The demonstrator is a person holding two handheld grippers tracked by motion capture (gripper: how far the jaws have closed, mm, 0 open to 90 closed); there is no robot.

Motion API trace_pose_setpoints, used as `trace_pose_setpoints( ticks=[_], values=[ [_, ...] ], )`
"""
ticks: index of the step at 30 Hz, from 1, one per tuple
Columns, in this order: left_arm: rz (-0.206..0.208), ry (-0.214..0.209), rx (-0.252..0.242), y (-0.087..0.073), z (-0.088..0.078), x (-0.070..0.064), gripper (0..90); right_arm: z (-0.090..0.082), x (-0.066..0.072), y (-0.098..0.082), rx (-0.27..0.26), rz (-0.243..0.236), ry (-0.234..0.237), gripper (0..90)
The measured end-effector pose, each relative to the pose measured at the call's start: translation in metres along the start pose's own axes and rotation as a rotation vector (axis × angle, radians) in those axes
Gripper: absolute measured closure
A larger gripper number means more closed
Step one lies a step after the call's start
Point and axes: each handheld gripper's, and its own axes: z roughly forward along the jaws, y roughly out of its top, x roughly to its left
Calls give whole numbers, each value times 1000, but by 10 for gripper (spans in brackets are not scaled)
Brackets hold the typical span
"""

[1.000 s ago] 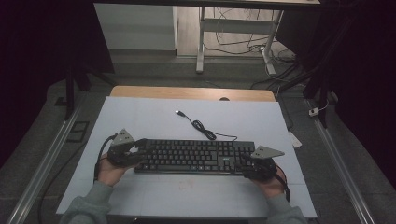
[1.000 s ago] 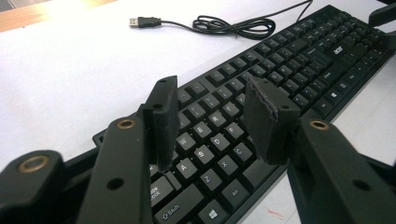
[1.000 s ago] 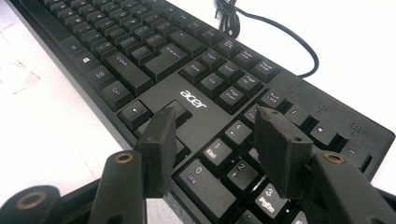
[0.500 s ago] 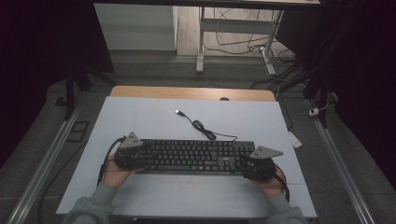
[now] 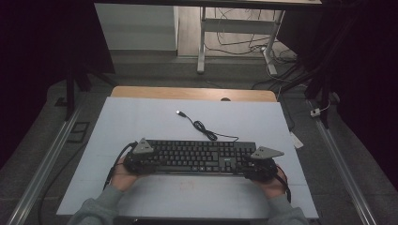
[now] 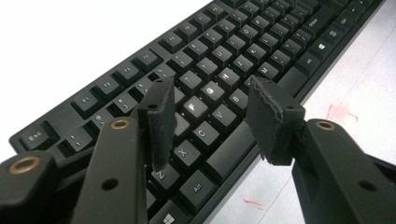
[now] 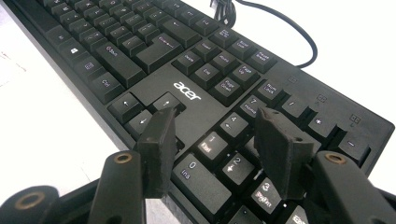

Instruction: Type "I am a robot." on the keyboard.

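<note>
Two sets of tongs, one keyboard (image 5: 195, 157), so pretty simple layout here.

Starting at the left: left tongs (image 5: 143, 159) parked over the left end of the board, with the left hand (image 5: 123, 176) behind them at the near edge. Up close in the left gripper view, left tongs (image 6: 212, 116) spread apart, hovering above the letter keys near the front edge, nothing pinched, pads not pressing on anything as far as visible.

Moving along: keyboard lying flat on the pale tabletop (image 5: 141, 117), near the person's side, long axis running straight left to right. Cable (image 5: 206, 131) snaking off the back edge toward the far side, plug (image 5: 179, 113) loose on the tabletop.

Over at the right: right tongs (image 5: 253, 166) sitting on the number-pad end, right hand (image 5: 272, 183) behind. Same story in the right gripper view: right tongs (image 7: 217, 140) held wide over the arrow keys and number pad, gripping nothing.

Key bit for whatever comes next: board stretched between the two, one end under each, so neither hand any nearer overall. Left end clearly the left one's job, right end the right one's. Probably a two-ended grab, needing both to drop and close on the thin edges evenly, otherwise likely to tilt.
</note>
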Motion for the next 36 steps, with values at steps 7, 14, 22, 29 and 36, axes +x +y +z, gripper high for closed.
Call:
trace_pose_setpoints(
  ticks=[7, 14, 22, 29, 36],
  values=[
    [9, 0, 14, 0, 5, -2, 518, 0, 0, 0, -5, 1, 5, 488],
    [14, -1, 21, 0, 9, -4, 518, 0, 0, 0, -9, -3, 6, 488],
    [15, -6, 28, 0, 14, -6, 518, 0, 0, 0, -11, -3, 7, 488],
    [33, -22, 36, 1, 18, -12, 522, 0, 0, 0, -9, -6, 6, 488],
    [57, -35, 43, 2, 22, -17, 614, 0, 0, 0, -9, -7, 6, 488]
  ],
)
